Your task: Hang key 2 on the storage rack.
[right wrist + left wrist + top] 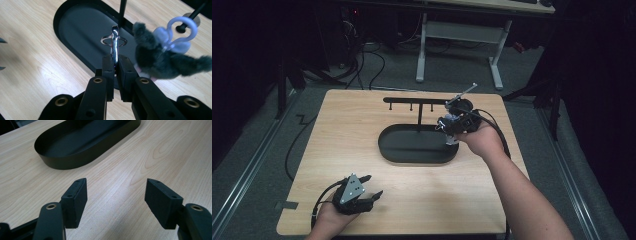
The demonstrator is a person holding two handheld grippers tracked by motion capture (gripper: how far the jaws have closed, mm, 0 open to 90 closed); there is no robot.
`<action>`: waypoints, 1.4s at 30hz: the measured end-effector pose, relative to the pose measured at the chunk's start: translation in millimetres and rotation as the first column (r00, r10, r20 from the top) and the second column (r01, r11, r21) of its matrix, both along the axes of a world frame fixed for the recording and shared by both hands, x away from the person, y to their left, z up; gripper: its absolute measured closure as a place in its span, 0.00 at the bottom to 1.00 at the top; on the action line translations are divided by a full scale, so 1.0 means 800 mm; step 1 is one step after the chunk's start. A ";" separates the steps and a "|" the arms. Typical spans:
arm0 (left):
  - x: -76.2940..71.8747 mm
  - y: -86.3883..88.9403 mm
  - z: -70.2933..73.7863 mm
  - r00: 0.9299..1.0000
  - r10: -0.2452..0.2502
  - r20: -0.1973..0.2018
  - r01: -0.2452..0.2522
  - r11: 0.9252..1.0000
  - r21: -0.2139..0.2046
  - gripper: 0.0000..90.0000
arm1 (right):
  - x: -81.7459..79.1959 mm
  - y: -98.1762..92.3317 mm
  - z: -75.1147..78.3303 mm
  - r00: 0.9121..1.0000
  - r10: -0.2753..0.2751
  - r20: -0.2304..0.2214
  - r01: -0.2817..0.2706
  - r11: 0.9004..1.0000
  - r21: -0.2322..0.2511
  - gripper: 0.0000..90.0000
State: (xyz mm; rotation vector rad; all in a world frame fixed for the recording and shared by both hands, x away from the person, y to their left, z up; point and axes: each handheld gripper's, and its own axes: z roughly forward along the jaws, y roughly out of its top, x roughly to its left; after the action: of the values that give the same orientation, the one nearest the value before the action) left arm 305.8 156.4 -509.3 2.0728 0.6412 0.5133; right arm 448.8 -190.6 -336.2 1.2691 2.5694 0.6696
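Above the black tray (pixel 75 27), right gripper (pixel 115 65) jaws clamped on a keyring clip (pixel 114 43); left gripper (pixel 116 195) jaws apart.

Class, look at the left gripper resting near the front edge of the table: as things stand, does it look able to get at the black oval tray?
Probably yes. The left gripper stands open and holds nothing, and bare table lies between it and the tray, with nothing in the way.

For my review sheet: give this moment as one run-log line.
right gripper: shut on keychain clasp, over tray | fuzzy charm: dangling | left gripper: open, empty, on table
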 end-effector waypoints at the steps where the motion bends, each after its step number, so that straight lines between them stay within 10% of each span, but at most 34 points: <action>1: 0.000 0.000 0.000 1.000 0.000 0.000 0.000 1.000 0.000 0.39 | 0.003 0.000 0.001 1.000 0.000 0.001 0.000 1.000 0.000 0.95; 42: 0.001 0.000 0.000 1.000 -0.009 -0.004 0.009 1.000 0.004 0.39 | 0.052 0.023 0.023 0.995 -0.069 0.069 0.071 0.997 -0.033 0.95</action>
State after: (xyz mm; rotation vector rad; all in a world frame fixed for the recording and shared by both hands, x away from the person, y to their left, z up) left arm 306.5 156.6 -509.7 2.0802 0.6327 0.5061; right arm 490.1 -172.4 -317.9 1.2957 2.4590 0.6393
